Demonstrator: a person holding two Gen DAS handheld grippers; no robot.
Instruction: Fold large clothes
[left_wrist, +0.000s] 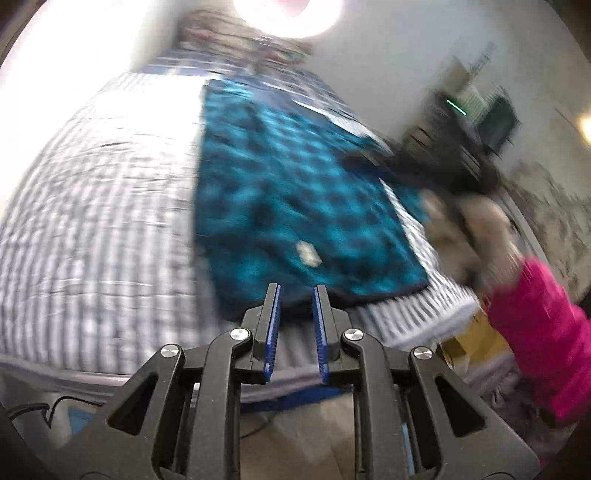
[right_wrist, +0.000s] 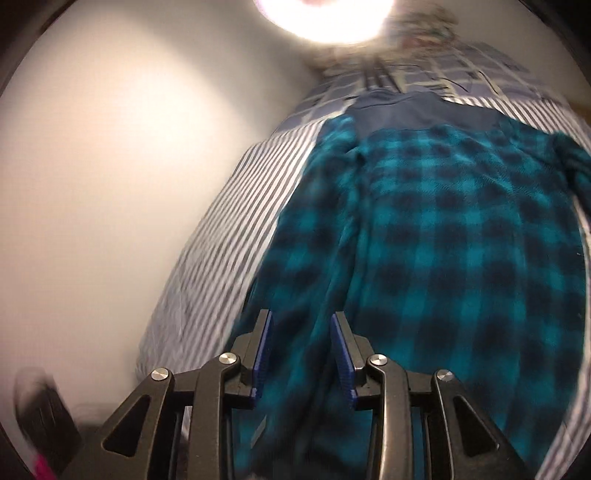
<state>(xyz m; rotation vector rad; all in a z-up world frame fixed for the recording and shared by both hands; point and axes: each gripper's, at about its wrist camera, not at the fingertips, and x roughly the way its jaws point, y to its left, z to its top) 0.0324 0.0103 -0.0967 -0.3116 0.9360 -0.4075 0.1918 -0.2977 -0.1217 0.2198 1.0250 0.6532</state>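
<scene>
Hovering over plaid garment (right_wrist: 443, 229): both grippers, angled down, empty.

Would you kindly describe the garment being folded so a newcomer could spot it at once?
Find the bed with the grey-and-white striped cover. On it lies a fleece garment, checked in teal and black. Nothing else there is checked in teal.

A bed with a striped cover (right_wrist: 236, 206) carries a teal-and-black checked garment (right_wrist: 443, 240) spread flat on it.
</scene>
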